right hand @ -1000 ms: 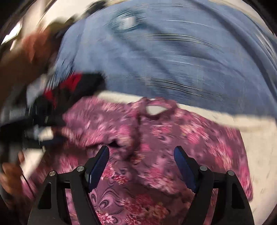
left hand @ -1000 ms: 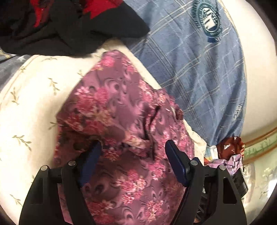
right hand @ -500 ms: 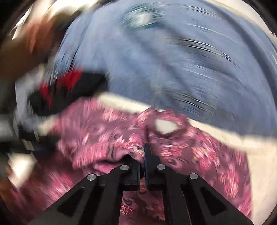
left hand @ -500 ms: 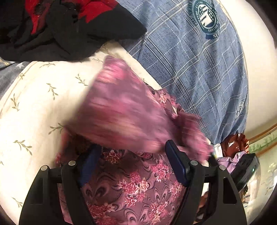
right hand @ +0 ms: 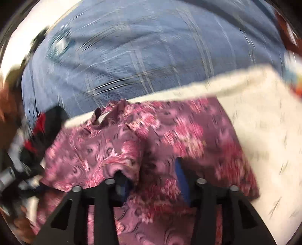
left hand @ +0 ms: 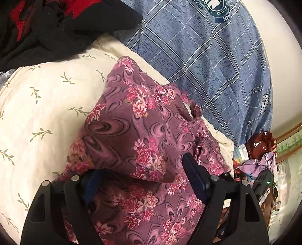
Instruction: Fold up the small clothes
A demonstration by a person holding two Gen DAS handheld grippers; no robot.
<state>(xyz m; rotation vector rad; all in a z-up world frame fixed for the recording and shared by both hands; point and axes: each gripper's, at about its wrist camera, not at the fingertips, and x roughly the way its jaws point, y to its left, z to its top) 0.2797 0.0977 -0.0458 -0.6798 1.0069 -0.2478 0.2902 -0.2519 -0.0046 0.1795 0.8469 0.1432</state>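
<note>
The blue plaid cloth [left hand: 217, 62] carries a round teal crest [left hand: 217, 7] at the top of the left wrist view, with upside-down lettering too small to read. A smaller emblem [left hand: 264, 102] near its right edge shows "1987" and a large "H". The right wrist view is too blurred to read.

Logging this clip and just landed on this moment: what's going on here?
A person with a handheld gripper in each hand is folding a small purple floral garment on a cream leaf-print cover. One flap is already turned over onto the rest. The left gripper has its jaws spread, fabric draped over one finger. The right gripper, blurred by motion, also has its jaws apart over the cloth. A blue plaid sheet and a black-and-red garment lie beyond.
</note>
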